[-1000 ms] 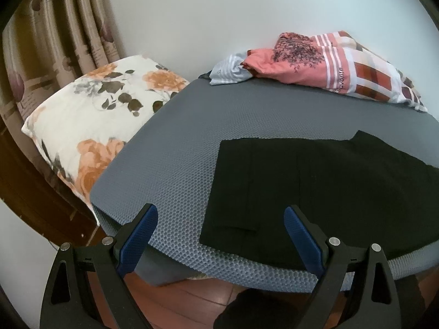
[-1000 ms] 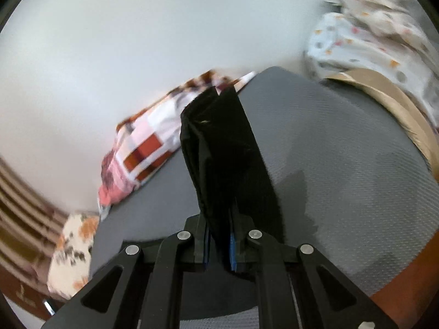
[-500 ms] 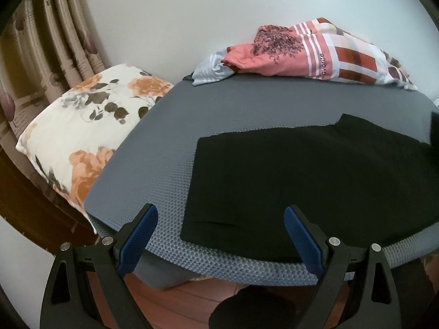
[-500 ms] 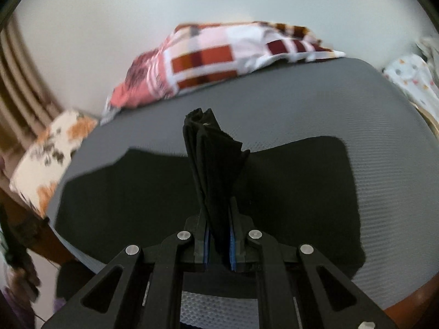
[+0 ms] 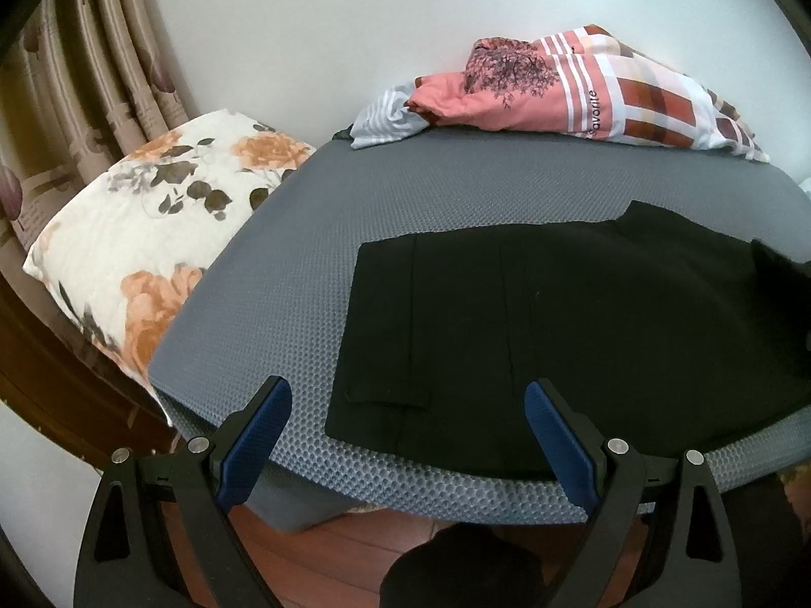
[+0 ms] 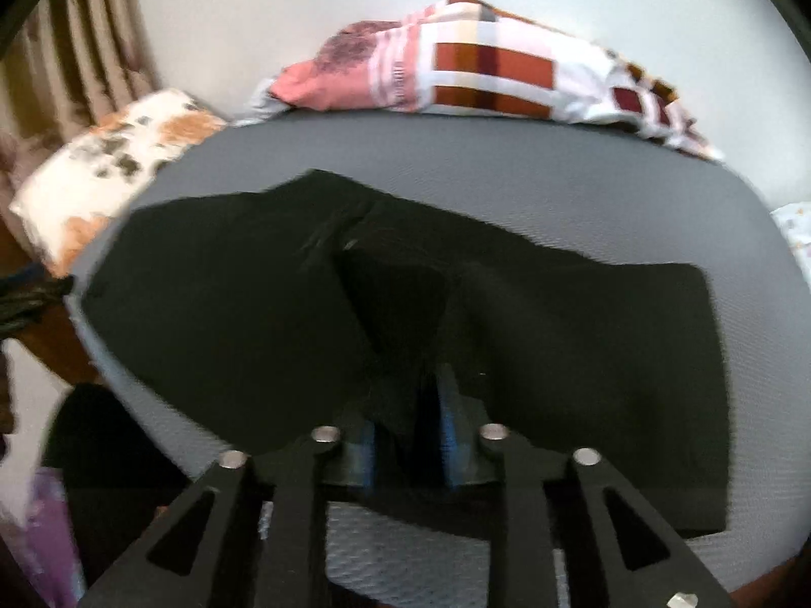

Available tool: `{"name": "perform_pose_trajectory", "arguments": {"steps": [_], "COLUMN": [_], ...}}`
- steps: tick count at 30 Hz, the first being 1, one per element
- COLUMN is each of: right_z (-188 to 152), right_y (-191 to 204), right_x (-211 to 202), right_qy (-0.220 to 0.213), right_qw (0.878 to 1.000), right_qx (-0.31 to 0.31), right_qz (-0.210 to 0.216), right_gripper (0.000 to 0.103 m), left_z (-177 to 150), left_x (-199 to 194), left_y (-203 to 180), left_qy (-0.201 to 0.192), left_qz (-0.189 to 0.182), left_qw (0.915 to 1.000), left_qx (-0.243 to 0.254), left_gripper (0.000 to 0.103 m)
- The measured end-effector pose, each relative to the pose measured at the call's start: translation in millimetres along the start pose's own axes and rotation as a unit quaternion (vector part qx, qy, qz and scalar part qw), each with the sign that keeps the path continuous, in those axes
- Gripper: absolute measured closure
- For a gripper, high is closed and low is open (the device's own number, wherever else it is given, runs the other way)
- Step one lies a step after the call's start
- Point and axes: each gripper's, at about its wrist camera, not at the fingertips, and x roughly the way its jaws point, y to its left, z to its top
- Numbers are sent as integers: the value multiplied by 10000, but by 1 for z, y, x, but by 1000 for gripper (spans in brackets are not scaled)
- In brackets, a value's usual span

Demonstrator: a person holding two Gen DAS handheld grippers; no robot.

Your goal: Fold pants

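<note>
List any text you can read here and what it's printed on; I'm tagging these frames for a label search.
"Favorite": on the white stripe of the pink patterned cloth at the far edge of the grey mat, left wrist view; the first letter is unclear.
The same print in the right wrist view is too blurred to read.
Black pants, floral pillow, curtain: no text visible.

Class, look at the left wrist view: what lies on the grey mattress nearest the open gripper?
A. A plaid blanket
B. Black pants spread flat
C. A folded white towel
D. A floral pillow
B: the black pants lie flat on the grey mattress, just beyond the left gripper, whose jaws stand wide apart.
</note>
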Motion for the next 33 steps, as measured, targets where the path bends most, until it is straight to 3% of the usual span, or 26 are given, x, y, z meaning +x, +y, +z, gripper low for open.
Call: {"name": "perform_pose_trajectory", "arguments": {"steps": [2, 4, 7, 10, 12, 14, 19, 22, 25, 27, 29, 33], "right_z": [-1, -1, -2, -4, -5, -8, -11, -22, -22, -20, -20, -23], "right_y": [-5, -15, -35, -63, -70, -69, -69, -72, -75, -76, -77, -77], "right_x": [-8, -18, -36, -58, -64, -63, -32, -5, -18, -24, -23, -19], "right_qy": [-145, -185, -383, -660, -710, -621, -336, 294, -1, -150, -115, -29], "right_qw": [9975, 9883, 9776, 9754, 9819, 9864, 9951, 9970, 9946, 9941, 9939, 9929], "right_qx": [227, 553, 1010, 1342, 1206, 1056, 798, 620, 821, 849, 874, 978], "right_qz": [654, 1412, 1808, 1617, 1276, 1095, 475, 351, 632, 657, 666, 679], "right_gripper": [62, 61, 61, 61, 70, 75, 76, 77, 76, 76, 76, 76], "left_z": [0, -1, 0, 0, 0, -1, 3, 9, 13, 13, 12, 11], "left_x": [1, 1, 1, 0, 1, 2, 4, 6, 17, 35, 56, 78], "left_y": [0, 0, -1, -1, -1, 0, 20, 44, 70, 83, 91, 85], "left_qy": [20, 26, 0, -4, 24, 62, 157, 93, 141, 426, 720, 914], "left_qz": [3, -1, 9, -21, -67, -111, -328, -308, -613, -1095, -1460, -1729], "left_qw": [10000, 10000, 10000, 10000, 10000, 9999, 9984, 9978, 9957, 9906, 9837, 9797], "left_qx": [1, 0, -1, -36, -60, -84, -443, -588, -675, -707, -761, -435], "left_gripper": [10, 10, 10, 10, 10, 10, 10, 10, 10, 11, 14, 18]}}
